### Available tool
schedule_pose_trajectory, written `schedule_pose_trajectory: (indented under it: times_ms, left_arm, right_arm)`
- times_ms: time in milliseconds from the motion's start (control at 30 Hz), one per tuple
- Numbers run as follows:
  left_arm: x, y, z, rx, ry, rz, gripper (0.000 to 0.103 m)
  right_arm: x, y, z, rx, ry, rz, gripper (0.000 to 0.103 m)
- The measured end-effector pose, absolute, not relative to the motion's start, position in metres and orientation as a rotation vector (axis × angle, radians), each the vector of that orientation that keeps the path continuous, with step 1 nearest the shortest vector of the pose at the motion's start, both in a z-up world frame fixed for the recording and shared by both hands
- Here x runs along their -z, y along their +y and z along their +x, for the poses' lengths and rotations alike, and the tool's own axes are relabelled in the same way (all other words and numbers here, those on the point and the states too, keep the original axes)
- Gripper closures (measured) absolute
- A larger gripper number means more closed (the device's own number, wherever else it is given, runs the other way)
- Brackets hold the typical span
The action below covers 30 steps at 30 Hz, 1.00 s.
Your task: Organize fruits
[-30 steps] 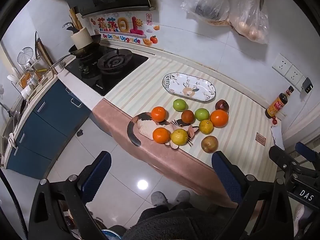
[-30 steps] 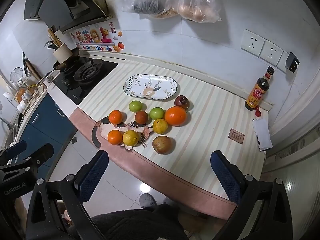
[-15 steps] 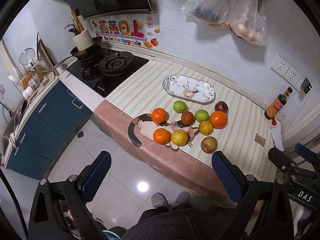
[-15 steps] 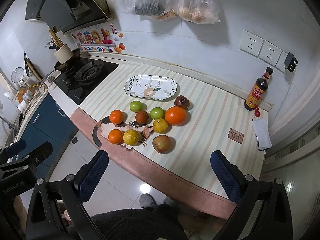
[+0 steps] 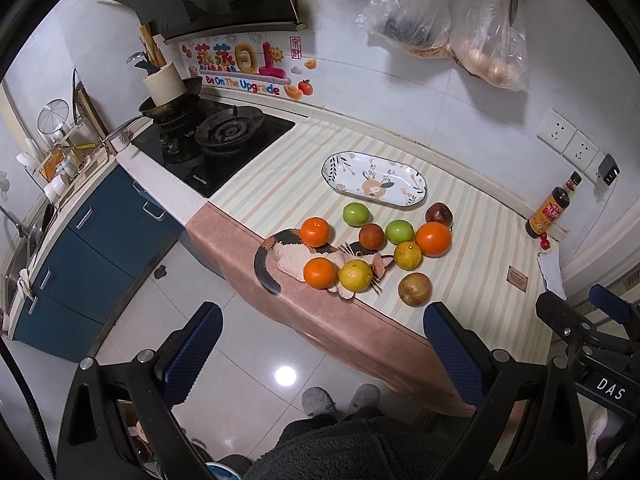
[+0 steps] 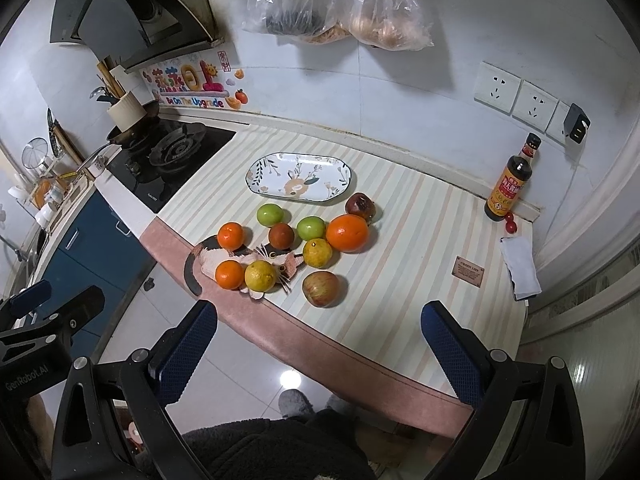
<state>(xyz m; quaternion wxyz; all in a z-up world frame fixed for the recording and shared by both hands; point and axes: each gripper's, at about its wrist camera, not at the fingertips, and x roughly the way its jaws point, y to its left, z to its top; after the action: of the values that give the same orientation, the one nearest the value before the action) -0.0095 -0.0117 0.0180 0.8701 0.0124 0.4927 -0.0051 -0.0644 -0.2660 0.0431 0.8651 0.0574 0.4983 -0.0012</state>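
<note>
Both grippers held high over the floor in front of the bench, nothing between fingers. Left gripper [image 5: 322, 344]: jaws spread wide, released, blue pads apart. Right gripper [image 6: 320, 344]: same, spread wide, empty. Striped cloth-covered bench [image 6: 400, 320] w/ pink border at front edge. Oval white ceramic plate w/ floral print [image 6: 260, 172] sits toward the back edge, bare, no fruit on it. Fruits clustered between plate and front edge, all off the plate. Dark red pomegranate-like fruit [image 6: 360, 207] just beside the plate's right end. Large orange [image 6: 347, 233] just in front of it, touching or nearly so. Two green round fruits: one [image 6: 270, 214] near plate's front rim, other [image 6: 311, 228] just left of the large orange. Brown-red round fruit [image 6: 281, 235] between the two greens. Yellow-green citrus [image 6: 317, 253] in front of the second green. Flat cat-shaped calico mat [image 6: 218, 257] at front edge, tail hanging over the border; small orange tangerine [image 6: 230, 236] on its back side, second tangerine [image 6: 230, 274] and yellow citrus [image 6: 260, 276] on its front part, these two touching. Red-yellow apple [image 6: 320, 289] nearest the front edge, apart from the rest. Dark soy-sauce bottle w/ yellow label [image 6: 512, 184] at back right corner; black gas hob [image 6: 168, 160] past the bench's left edge.
</note>
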Motion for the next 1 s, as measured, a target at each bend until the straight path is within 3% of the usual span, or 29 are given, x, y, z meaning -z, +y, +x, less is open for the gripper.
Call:
schedule_pose_trajectory:
  times_ms: [1000]
  left_arm:
    - [-0.024, -0.011, -0.01, 0.013, 1.026, 0.025, 0.0]
  right_arm:
    - [-0.049, -0.266, -0.062, 0.004, 1.027, 0.123, 0.0]
